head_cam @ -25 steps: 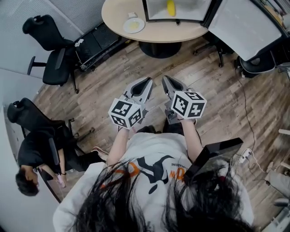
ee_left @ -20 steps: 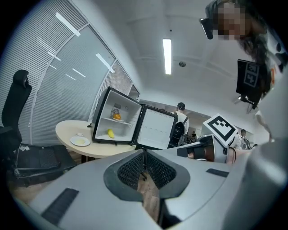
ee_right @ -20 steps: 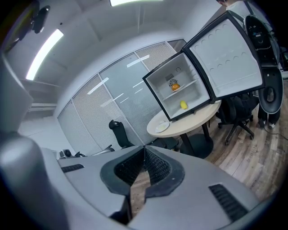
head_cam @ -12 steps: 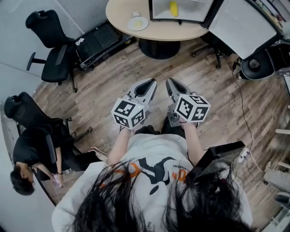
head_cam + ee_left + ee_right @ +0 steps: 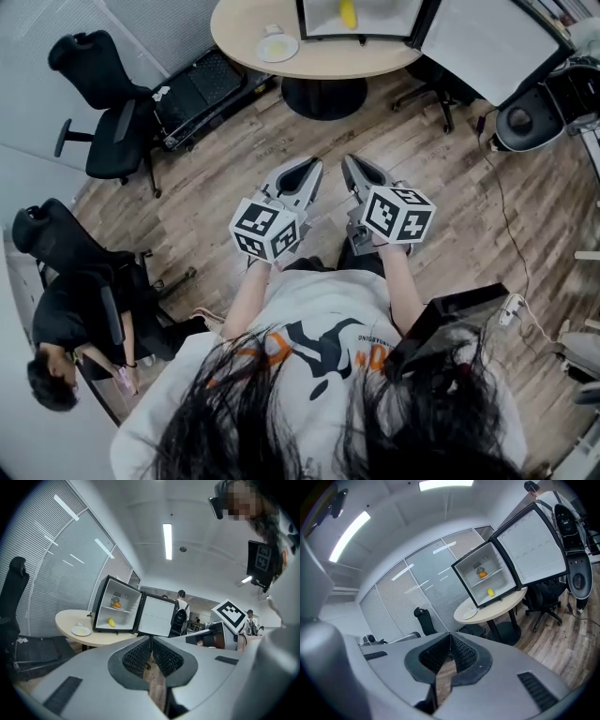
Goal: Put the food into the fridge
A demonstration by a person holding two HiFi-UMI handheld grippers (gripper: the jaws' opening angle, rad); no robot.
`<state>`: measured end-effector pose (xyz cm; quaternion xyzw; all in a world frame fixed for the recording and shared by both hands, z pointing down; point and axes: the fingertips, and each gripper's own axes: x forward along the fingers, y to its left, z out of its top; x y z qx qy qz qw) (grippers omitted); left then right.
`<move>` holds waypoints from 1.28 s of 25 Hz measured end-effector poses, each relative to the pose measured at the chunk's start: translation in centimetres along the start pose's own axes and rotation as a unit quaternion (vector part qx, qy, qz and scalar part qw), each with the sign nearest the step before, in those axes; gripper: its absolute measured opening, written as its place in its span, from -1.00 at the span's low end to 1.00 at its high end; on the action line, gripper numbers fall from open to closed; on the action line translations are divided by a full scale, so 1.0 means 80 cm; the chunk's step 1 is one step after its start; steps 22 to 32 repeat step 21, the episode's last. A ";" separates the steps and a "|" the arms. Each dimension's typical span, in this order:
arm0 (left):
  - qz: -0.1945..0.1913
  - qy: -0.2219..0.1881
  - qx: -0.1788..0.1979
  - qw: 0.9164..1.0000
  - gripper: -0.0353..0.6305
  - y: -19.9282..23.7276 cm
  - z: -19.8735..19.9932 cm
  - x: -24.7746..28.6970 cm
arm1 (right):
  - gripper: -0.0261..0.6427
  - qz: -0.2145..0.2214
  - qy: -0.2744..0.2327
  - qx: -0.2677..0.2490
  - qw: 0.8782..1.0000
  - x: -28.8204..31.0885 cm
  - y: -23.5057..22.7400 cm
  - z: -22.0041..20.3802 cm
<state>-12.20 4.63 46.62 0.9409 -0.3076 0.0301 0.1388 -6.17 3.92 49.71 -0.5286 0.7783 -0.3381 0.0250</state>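
Observation:
A small black fridge (image 5: 117, 611) stands open on a round beige table (image 5: 319, 62), its door (image 5: 487, 47) swung out to the right. Inside, an orange fruit (image 5: 483, 574) rests on the upper shelf and a yellow food item (image 5: 348, 13) lies on the lower one. A white plate (image 5: 277, 47) with a pale yellow smear sits on the table left of the fridge. My left gripper (image 5: 312, 164) and right gripper (image 5: 347, 161) are side by side over the wooden floor, well short of the table. Both are shut with nothing in them.
Two black office chairs (image 5: 98, 94) stand at the left, and a seated person (image 5: 66, 328) is at the lower left. A black case (image 5: 202, 84) lies by the table's base. Another chair (image 5: 525, 117) and cables (image 5: 511, 244) are at the right.
Both grippers stay side by side and shut in front of the body. The head view has shifted slightly, so the table and fridge sit a bit differently in the picture.

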 end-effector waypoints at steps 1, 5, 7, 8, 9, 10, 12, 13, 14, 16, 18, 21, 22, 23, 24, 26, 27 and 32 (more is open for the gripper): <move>0.000 -0.001 0.001 1.000 -0.85 -0.001 0.001 0.001 | -0.86 -0.001 -0.001 0.000 1.000 -0.001 -0.001 0.001; -0.003 -0.001 0.005 1.000 -0.85 -0.005 0.003 0.002 | -0.86 0.000 -0.005 0.000 1.000 -0.004 -0.001 0.005; -0.005 0.000 0.007 1.000 -0.85 -0.006 0.004 0.003 | -0.86 0.000 -0.006 -0.001 1.000 -0.004 -0.001 0.007; -0.006 0.001 0.007 1.000 -0.85 -0.006 0.004 0.004 | -0.86 0.000 -0.006 -0.001 1.000 -0.004 -0.001 0.007; -0.006 0.001 0.006 1.000 -0.85 -0.006 0.004 0.005 | -0.86 0.000 -0.005 -0.001 1.000 -0.003 -0.001 0.008; -0.006 0.001 0.006 1.000 -0.85 -0.005 0.004 0.006 | -0.86 0.000 -0.004 -0.002 1.000 -0.002 -0.001 0.007; -0.005 0.001 0.005 1.000 -0.85 -0.003 0.005 0.007 | -0.86 0.000 -0.002 -0.003 1.000 0.001 -0.001 0.007; -0.004 0.000 0.004 1.000 -0.85 -0.001 0.006 0.007 | -0.86 0.000 0.000 -0.003 1.000 0.002 -0.001 0.007; -0.003 0.000 0.003 1.000 -0.85 0.001 0.006 0.007 | -0.86 0.000 0.001 -0.003 1.000 0.003 -0.001 0.007; -0.002 -0.001 0.002 1.000 -0.85 0.004 0.007 0.005 | -0.86 0.000 0.002 -0.004 1.000 0.005 0.000 0.007; -0.001 -0.002 0.001 1.000 -0.85 0.006 0.007 0.005 | -0.86 -0.002 0.002 -0.004 1.000 0.007 0.000 0.007; 0.000 -0.003 0.000 1.000 -0.85 0.009 0.007 0.008 | -0.86 -0.003 0.003 -0.002 1.000 0.010 -0.004 0.009; 0.000 -0.003 0.000 1.000 -0.85 0.009 0.007 0.008 | -0.86 -0.003 0.003 -0.002 1.000 0.010 -0.004 0.009; 0.000 -0.003 0.000 1.000 -0.85 0.009 0.007 0.008 | -0.86 -0.003 0.003 -0.002 1.000 0.010 -0.004 0.009; 0.000 -0.003 0.000 1.000 -0.85 0.009 0.007 0.008 | -0.86 -0.003 0.003 -0.002 1.000 0.010 -0.004 0.009; 0.000 -0.003 0.000 1.000 -0.85 0.009 0.007 0.008 | -0.86 -0.003 0.003 -0.002 1.000 0.010 -0.004 0.009; 0.000 -0.003 0.000 1.000 -0.85 0.009 0.007 0.008 | -0.86 -0.003 0.003 -0.002 1.000 0.010 -0.004 0.009; 0.000 -0.003 0.000 1.000 -0.85 0.009 0.007 0.008 | -0.86 -0.003 0.003 -0.002 1.000 0.010 -0.004 0.009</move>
